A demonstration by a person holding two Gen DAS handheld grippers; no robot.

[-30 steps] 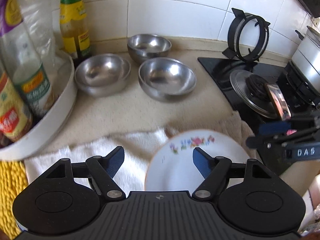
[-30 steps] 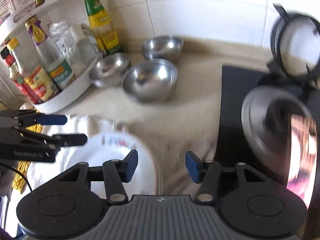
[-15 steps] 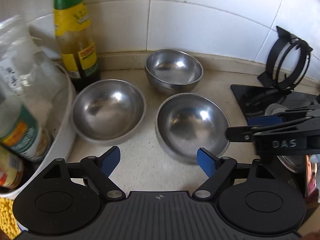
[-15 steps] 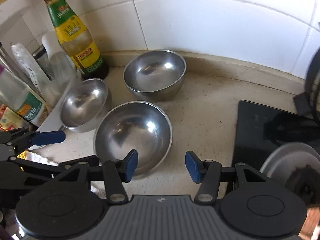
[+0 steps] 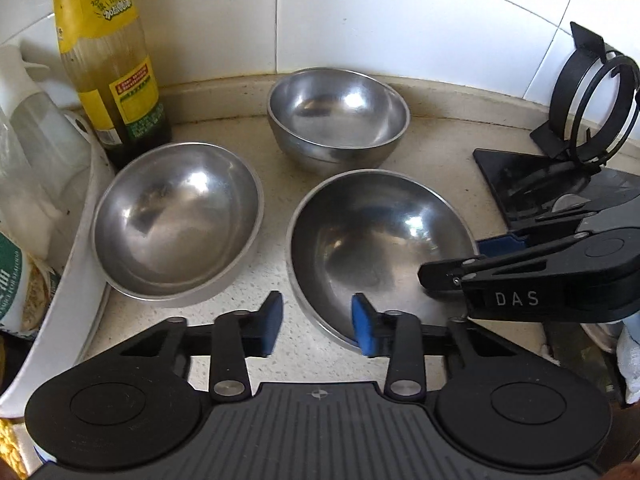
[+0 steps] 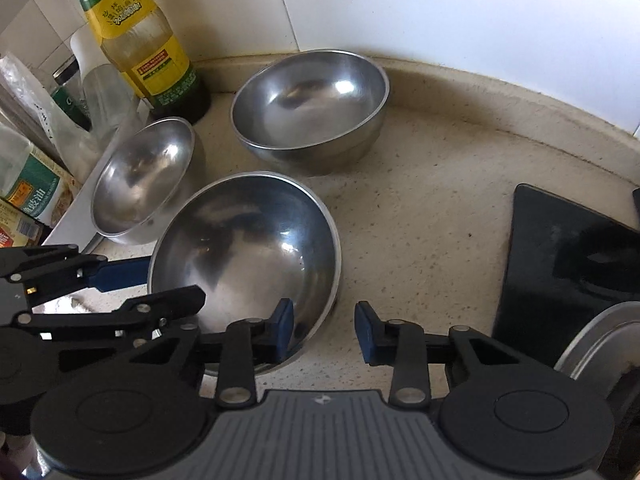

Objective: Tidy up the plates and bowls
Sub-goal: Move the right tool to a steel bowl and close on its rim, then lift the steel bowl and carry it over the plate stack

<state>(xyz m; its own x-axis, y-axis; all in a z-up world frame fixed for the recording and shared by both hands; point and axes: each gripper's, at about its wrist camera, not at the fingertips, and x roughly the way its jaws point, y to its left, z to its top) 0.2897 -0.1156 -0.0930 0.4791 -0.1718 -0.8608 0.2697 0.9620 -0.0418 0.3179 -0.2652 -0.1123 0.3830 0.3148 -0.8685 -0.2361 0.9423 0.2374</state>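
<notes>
Steel bowls, three in all, are sitting on the beige counter (image 5: 440, 152) ahead of both tongs. The near bowl (image 5: 380, 248) is lying directly in front of the left tongs (image 5: 316, 326), and its near-left rim is passing between the two blue pads (image 5: 366, 330): one pad is standing inside the bowl, the other outside on the counter. The jaws are closing, and a gap is showing between pads and rim, so the rim is not yet being pinched. The right tongs (image 6: 324, 330) are straddling the same bowl's near-right rim (image 6: 334, 276), with the left pad inside and the right pad outside; these jaws are also closing, with the rim between them but not pressed. In the left wrist view the right tongs are reaching in from the right side, over the far-right rim. The left bowl (image 5: 176, 220) is sitting just left of and beyond the left tongs, beside a white tray (image 5: 84, 248) holding bottles. The far bowl (image 5: 338, 114) is sitting farthest ahead, near the tiled wall. An oil bottle (image 5: 108, 64) is standing to the far left of it. A black hob (image 6: 568, 252) is lying to the right of the right tongs.
</notes>
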